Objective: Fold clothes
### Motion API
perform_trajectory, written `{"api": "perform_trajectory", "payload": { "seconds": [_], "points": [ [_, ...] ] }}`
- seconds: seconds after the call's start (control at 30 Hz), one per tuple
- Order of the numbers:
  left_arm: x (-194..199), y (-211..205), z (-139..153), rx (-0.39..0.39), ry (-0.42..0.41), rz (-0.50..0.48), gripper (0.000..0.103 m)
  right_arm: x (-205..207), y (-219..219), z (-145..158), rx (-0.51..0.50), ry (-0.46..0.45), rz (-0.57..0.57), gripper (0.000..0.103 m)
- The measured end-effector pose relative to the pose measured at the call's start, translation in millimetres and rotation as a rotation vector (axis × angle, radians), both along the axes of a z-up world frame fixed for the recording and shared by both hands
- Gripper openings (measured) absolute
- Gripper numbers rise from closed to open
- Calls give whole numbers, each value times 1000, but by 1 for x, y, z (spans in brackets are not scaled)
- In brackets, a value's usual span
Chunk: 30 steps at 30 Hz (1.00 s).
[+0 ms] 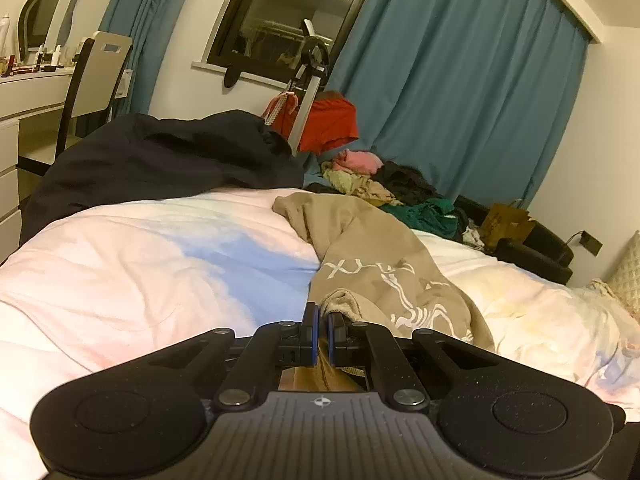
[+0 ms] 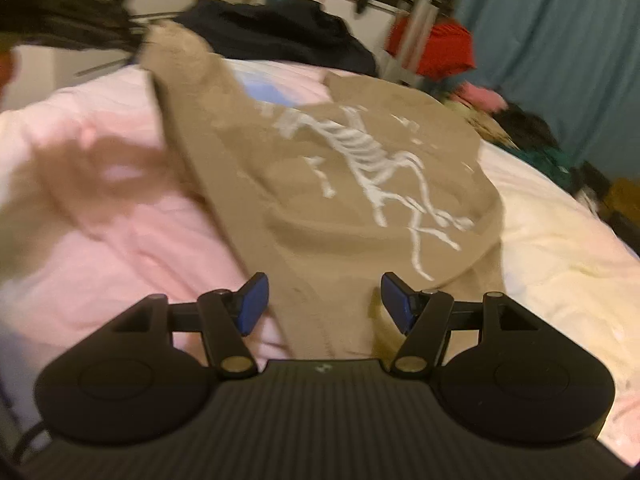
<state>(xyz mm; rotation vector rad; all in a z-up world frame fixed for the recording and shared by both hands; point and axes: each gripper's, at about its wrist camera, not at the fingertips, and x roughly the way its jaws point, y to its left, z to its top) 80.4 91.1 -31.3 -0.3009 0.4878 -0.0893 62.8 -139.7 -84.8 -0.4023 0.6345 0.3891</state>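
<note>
L gripper (image 1: pixel 320 320) pinching tan hoodie (image 2: pixel 340 184), R gripper (image 2: pixel 324 300) agape (print clearer) — blurred

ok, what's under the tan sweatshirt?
The tan sweatshirt lies on the pastel duvet, which shows pink, blue and cream all round it. The left hand-held gripper pinches one edge. Whatever sits directly beneath the fabric is covered.

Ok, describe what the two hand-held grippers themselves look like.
Both look alike. The left hand-held gripper and right hand-held gripper have matte black bodies with a round disc on each side, black linkage arms on silvery pivot pins, blue finger pads, and a ribbed grey-black centre plate bearing a small crosshair mark. No sleeve is clearly visible.
</note>
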Motion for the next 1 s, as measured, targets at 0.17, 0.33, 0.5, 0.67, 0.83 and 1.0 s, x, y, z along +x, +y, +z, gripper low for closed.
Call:
{"api": "perform_trajectory", "payload": {
  "seconds": [0.17,0.33,0.5,0.67,0.83,1.0],
  "points": [
    [-1,-3,-3,8,13,-6,5,20,-36,15,225,-53,-214,64],
    [-1,-6,-6,16,26,-11,5,23,-61,28,373,-115,-307,64],
    [0,-4,-8,13,35,-2,5,18,-41,23,293,-104,-219,64],
    [1,-2,-8,8,40,6,5,2,-9,17,205,-125,-47,64],
    [1,-2,-8,11,37,8,5,-19,37,-5,37,-160,144,64],
    [0,-4,-8,23,28,7,5,-5,59,-36,-87,-152,109,64]
  ]
}}
